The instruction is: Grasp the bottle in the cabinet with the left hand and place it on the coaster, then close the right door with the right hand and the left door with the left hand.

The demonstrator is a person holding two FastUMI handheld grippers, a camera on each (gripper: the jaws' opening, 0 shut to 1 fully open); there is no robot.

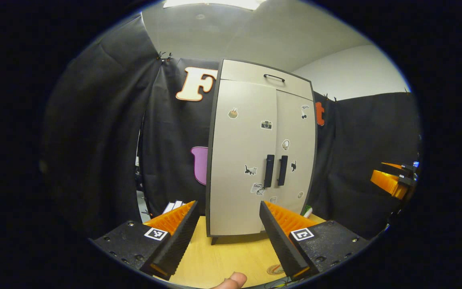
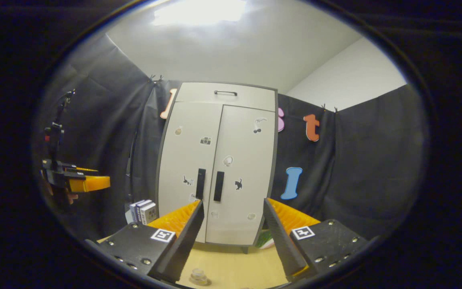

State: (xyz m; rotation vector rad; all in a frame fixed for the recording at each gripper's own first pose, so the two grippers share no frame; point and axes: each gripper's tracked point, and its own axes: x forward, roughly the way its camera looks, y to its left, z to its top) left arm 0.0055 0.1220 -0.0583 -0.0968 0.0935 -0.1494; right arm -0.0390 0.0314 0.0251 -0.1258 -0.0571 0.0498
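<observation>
Cabinet: the cabinet [image 1: 261,152] stands upright on the wooden table [image 1: 231,257]; both doors meet at the middle, so it looks shut.
Handles: two black vertical door handles [image 1: 275,170] sit side by side at the cabinet's centre seam, long axis up and down.
Left gripper: the left gripper [image 1: 227,237] is spread wide and holds nothing; it faces the cabinet front, handles ahead and slightly right of its centreline.
Right gripper: the right gripper [image 2: 233,241] is also wide and empty, squarely facing the cabinet's seam.
Bottle: cannot be seen; by the task it would be behind the cabinet doors.
Small object: a small clear, glass-like object [image 2: 198,276] lies on the table in front of the cabinet, cut off at the edge; too unclear to name.
Coaster: a round disc, possibly the coaster [image 1: 275,269], lies in front of the cabinet, partly cut off.
Judgement: if the bottle is inside, the doors need opening first.
</observation>
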